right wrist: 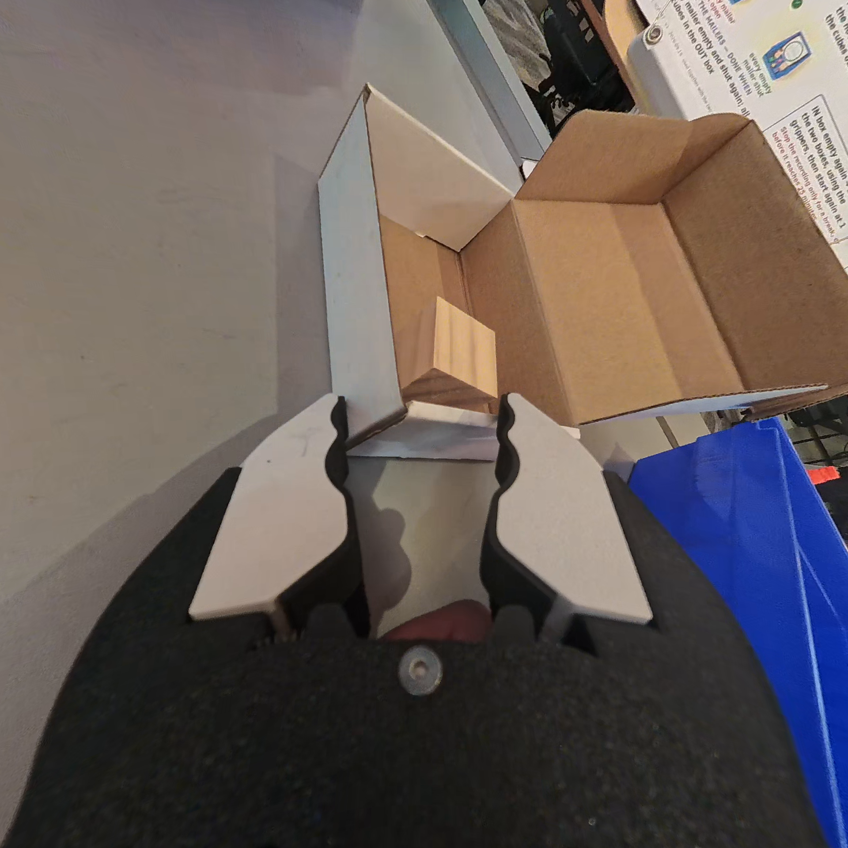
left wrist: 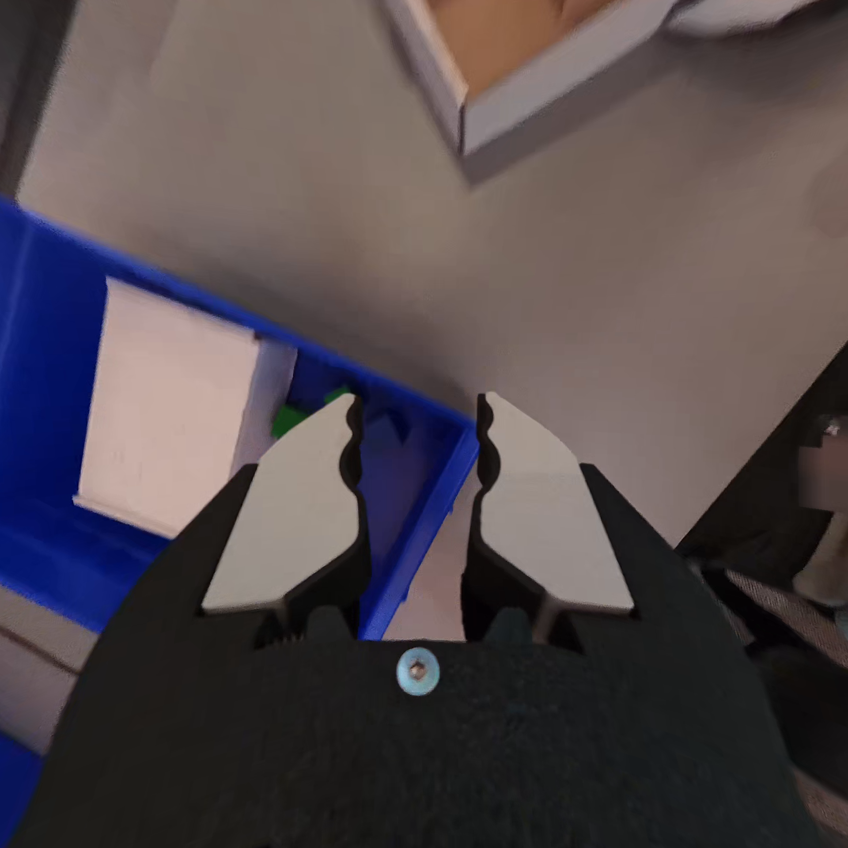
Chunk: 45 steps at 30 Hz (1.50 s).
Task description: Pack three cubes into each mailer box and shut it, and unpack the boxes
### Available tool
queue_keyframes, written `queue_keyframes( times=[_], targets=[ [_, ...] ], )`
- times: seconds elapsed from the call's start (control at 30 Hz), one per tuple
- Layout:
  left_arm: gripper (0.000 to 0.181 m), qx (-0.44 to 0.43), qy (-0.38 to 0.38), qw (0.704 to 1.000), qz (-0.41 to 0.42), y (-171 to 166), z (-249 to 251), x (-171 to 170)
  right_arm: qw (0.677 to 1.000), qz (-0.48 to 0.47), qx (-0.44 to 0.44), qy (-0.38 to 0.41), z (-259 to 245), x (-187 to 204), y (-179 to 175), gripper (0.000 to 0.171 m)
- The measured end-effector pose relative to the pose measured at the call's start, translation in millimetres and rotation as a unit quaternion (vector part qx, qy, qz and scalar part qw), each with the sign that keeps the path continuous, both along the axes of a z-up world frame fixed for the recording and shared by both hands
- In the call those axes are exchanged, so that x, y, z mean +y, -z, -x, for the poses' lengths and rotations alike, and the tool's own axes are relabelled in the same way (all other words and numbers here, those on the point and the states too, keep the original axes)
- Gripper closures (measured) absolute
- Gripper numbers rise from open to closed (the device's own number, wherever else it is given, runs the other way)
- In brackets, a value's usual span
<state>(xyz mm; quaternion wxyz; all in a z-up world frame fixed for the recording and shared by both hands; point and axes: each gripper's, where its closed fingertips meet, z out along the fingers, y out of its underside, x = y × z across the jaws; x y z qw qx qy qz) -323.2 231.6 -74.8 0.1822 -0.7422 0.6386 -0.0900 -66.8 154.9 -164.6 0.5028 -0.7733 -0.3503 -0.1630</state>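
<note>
In your left wrist view, a blue bin (left wrist: 55,367) fills the left side, and a shut white mailer box (left wrist: 170,404) lies inside it, well to the left of your fingers. Just right of that box, a green cube (left wrist: 287,420) peeks out on the bin floor, partly hidden behind your left fingertip; a blue shape beside it is too blurred to name. Your left gripper (left wrist: 416,404) hangs over the bin's near corner with its jaws spread and nothing between them, the bin's rim running under the gap. Up and to the right, on the grey table (left wrist: 596,298), the corner of an open mailer box (left wrist: 504,119) shows, apart from the gripper and blurred. In your right wrist view, the table (right wrist: 137,275) is bare on the left; your right gripper (right wrist: 421,404) stands spread and empty, its tips at the near white flap of the open mailer box (right wrist: 348,293). One plain wooden cube (right wrist: 463,348) sits inside that box, just beyond and between your fingertips. The brown lid (right wrist: 642,275) is thrown back to the right, and a blue bin (right wrist: 734,573) stands on the right below it, with a printed sheet (right wrist: 780,92) at the upper right
</note>
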Motion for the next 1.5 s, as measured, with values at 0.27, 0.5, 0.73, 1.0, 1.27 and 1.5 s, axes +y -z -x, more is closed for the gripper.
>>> queue_keyframes(
  times=[0.27,0.5,0.73,1.0,1.27,1.5],
  targets=[
    [0.128,0.072,-0.18,0.976,0.094,79.2,48.6,33.9,1.0,0.0,0.0,0.001,0.0,0.0,0.1,0.108],
    [0.136,0.075,-0.209,0.967,0.124,103.8,42.5,37.0,1.0,0.0,0.0,0.001,0.0,0.2,0.0,0.109],
    [0.155,0.036,-0.242,0.966,0.079,63.0,56.8,57.0,1.0,0.0,0.0,0.001,0.1,0.2,0.0,0.108],
    [0.155,-0.126,-0.17,0.977,0.034,-46.4,-61.5,31.7,1.0,-0.001,-0.001,0.001,0.1,0.0,-0.1,0.109],
    [0.155,-0.042,-0.116,0.989,0.082,29.7,-220.3,4.0,1.0,-0.002,-0.002,0.003,0.1,0.1,-0.2,0.109],
    [0.155,0.02,-0.151,0.986,0.068,88.7,-251.9,20.2,1.0,-0.003,-0.002,0.002,0.4,0.1,-0.2,0.109]
  ],
)
